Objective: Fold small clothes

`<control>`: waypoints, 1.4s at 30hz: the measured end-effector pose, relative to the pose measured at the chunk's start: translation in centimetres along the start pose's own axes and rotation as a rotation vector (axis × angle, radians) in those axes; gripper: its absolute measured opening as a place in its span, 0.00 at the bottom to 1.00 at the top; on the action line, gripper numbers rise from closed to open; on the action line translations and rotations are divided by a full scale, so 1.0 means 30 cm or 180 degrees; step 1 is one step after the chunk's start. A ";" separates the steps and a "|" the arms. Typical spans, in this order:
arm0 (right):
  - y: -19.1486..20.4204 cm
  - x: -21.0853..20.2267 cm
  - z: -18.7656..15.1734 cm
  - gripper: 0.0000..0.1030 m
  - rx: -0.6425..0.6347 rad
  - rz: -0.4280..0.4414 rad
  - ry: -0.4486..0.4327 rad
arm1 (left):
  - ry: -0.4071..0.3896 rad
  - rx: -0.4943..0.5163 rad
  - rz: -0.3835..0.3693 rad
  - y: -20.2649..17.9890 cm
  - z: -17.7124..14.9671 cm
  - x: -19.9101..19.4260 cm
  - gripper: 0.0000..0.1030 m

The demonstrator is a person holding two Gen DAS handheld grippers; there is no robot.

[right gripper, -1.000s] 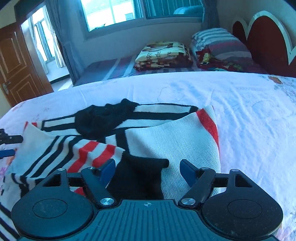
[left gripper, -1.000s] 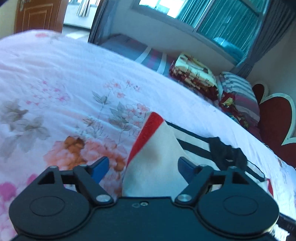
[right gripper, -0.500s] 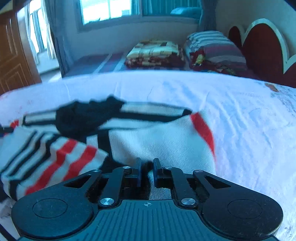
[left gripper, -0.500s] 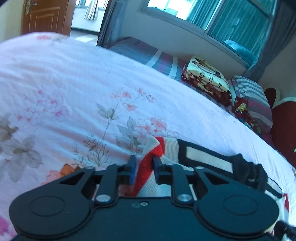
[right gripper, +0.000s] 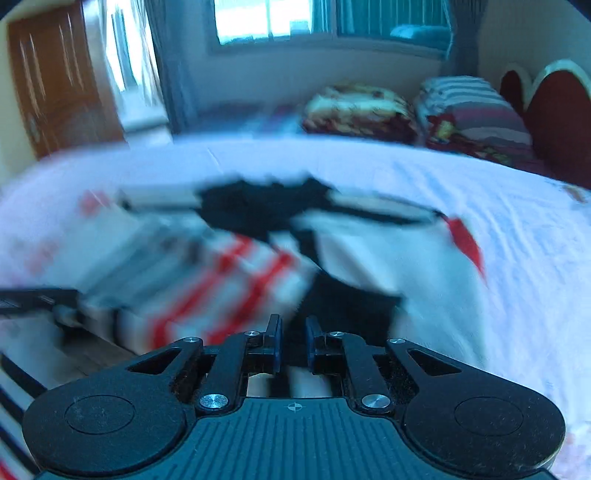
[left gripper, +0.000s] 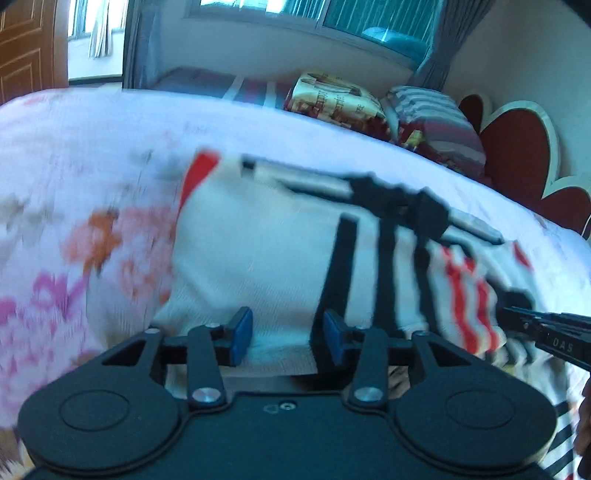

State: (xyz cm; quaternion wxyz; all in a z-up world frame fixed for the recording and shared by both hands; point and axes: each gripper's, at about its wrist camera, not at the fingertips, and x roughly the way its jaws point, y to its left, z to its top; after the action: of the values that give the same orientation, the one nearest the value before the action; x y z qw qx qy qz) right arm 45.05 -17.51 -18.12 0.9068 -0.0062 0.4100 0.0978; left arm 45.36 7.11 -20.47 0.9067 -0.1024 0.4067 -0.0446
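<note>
A small white knitted garment with black and red stripes (left gripper: 280, 251) is spread on a bed covered by a white sheet with pink and orange flowers (left gripper: 74, 177). A black knitted part, blurred by motion, is seen bunched near the garment's far edge (right gripper: 258, 210), and a red band marks each far corner (left gripper: 197, 168). In the left wrist view the plain white panel lies to the left and the striped panel to the right.

The left gripper (left gripper: 287, 338) is seen with its blue-padded fingers (left gripper: 240, 334) parted, white cloth lying in the gap between them without being pinched; it is released. The right gripper (right gripper: 293, 345) is seen with its fingers drawn close together, and dark cloth of the garment's near edge is clenched between them. The right gripper's black body also shows at the right edge of the left wrist view, at the striped side of the garment.

Beyond the bed, a folded patterned blanket (left gripper: 332, 98) and a striped pillow (left gripper: 439, 122) are placed side by side, next to a dark red headboard with a pale scalloped rim (left gripper: 524, 155). A window with grey curtains (left gripper: 369, 22) and a brown wooden door (right gripper: 59, 81) are seen behind.
</note>
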 end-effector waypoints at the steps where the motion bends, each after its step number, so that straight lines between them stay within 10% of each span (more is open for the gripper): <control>1: -0.024 0.004 -0.015 0.10 0.0045 0.0061 -0.0050 | -0.0042 0.0057 0.0010 0.005 -0.010 -0.003 0.37; 30: 0.037 -0.180 -0.110 0.12 0.0122 0.0450 0.0030 | 0.0180 0.0142 -0.0015 -0.267 -0.134 -0.100 0.56; 31: 0.033 -0.176 -0.114 0.15 0.0144 0.0474 0.0047 | 0.0187 0.0163 0.0005 -0.272 -0.138 -0.094 0.57; 33: 0.033 -0.170 -0.125 0.56 0.0158 0.0480 0.0063 | 0.0219 0.0172 0.0027 -0.273 -0.149 -0.080 0.57; 42: -0.043 -0.222 -0.092 0.58 0.0146 0.0364 -0.0273 | 0.0113 0.0264 0.0048 -0.278 -0.125 -0.110 0.57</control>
State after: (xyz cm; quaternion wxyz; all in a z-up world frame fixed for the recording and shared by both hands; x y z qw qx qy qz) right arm 38.95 -20.16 -15.08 0.9164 0.0422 0.3726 0.1402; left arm 40.40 -1.03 -18.65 0.9032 -0.0608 0.4212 -0.0565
